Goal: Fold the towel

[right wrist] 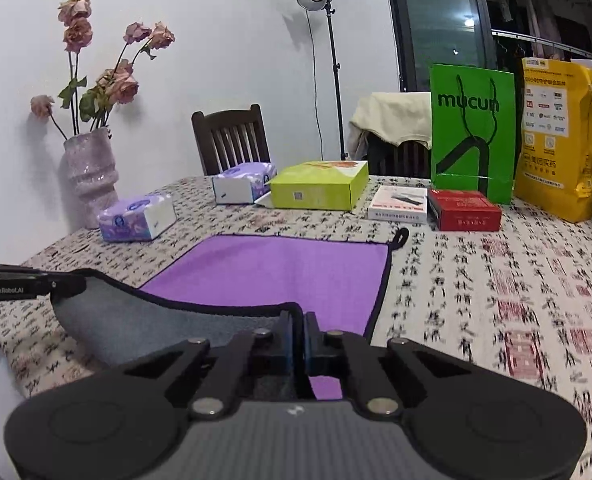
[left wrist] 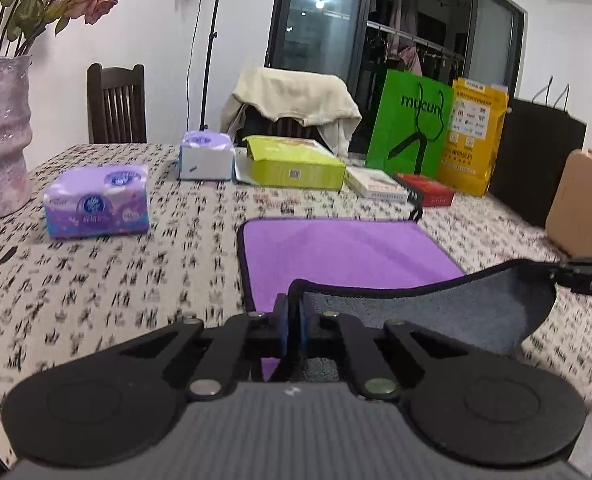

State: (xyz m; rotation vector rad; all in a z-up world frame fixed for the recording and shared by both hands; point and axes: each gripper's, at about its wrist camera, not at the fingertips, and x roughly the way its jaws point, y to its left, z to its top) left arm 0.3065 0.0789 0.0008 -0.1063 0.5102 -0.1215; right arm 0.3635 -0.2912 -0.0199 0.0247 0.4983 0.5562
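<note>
A towel with a purple face (left wrist: 336, 252) (right wrist: 279, 268), a grey underside (left wrist: 436, 312) (right wrist: 143, 320) and black trim lies on the patterned table. Its near edge is lifted and curls over, grey side up. My left gripper (left wrist: 293, 320) is shut on the near left corner. My right gripper (right wrist: 298, 336) is shut on the near right corner. Each gripper shows at the edge of the other's view, the right one in the left wrist view (left wrist: 588, 276) and the left one in the right wrist view (right wrist: 23, 284). The far half of the towel lies flat.
Behind the towel stand tissue packs (left wrist: 95, 204) (right wrist: 135, 220), a lime box (left wrist: 296, 164) (right wrist: 320, 188), a white box (right wrist: 398, 204), a red box (right wrist: 464, 210), a green bag (right wrist: 472, 132) and a yellow bag (right wrist: 556, 140). A vase (right wrist: 89, 176) stands at the left. A cardboard box (left wrist: 584, 204) is at the right.
</note>
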